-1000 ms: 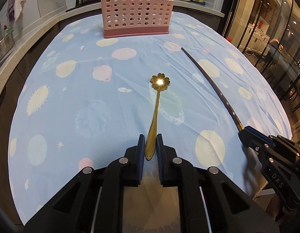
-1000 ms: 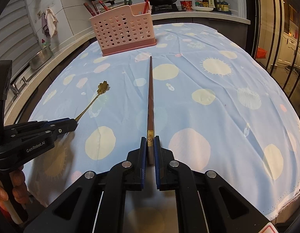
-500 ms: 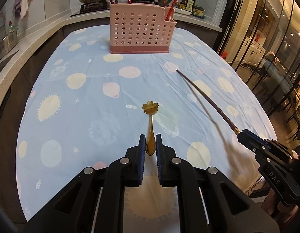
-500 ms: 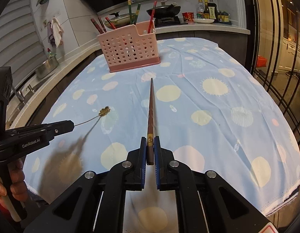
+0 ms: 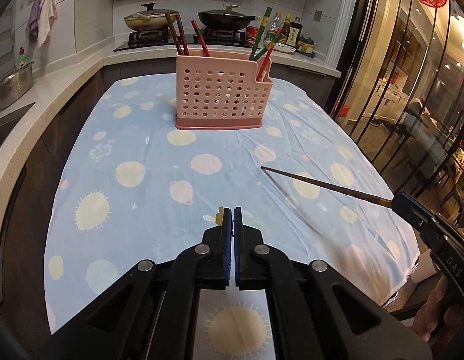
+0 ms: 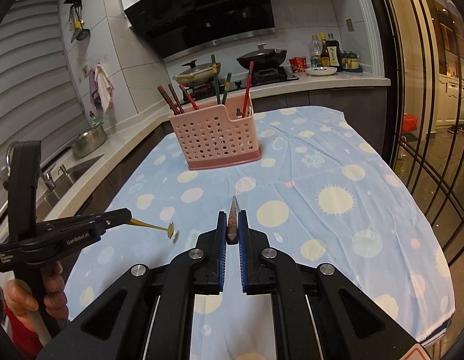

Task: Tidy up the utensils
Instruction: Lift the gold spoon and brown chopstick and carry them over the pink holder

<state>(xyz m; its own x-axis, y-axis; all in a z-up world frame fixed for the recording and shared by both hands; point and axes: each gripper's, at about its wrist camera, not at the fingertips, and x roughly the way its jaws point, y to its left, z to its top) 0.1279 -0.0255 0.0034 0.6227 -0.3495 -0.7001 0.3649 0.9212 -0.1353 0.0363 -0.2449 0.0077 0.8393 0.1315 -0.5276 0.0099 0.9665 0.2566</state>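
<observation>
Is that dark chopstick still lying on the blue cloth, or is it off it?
Apart. In the left wrist view the chopstick hangs in the right gripper, its shadow lying separately on the cloth.

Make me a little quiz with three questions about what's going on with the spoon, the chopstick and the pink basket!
1. True or false: the left gripper holds the gold spoon.
2. What does the right gripper hold: A fork, B chopstick, C knife?
3. Fill in: the pink basket stands on the blue ____.

Key: 1 true. 2 B. 3 tablecloth.
</observation>
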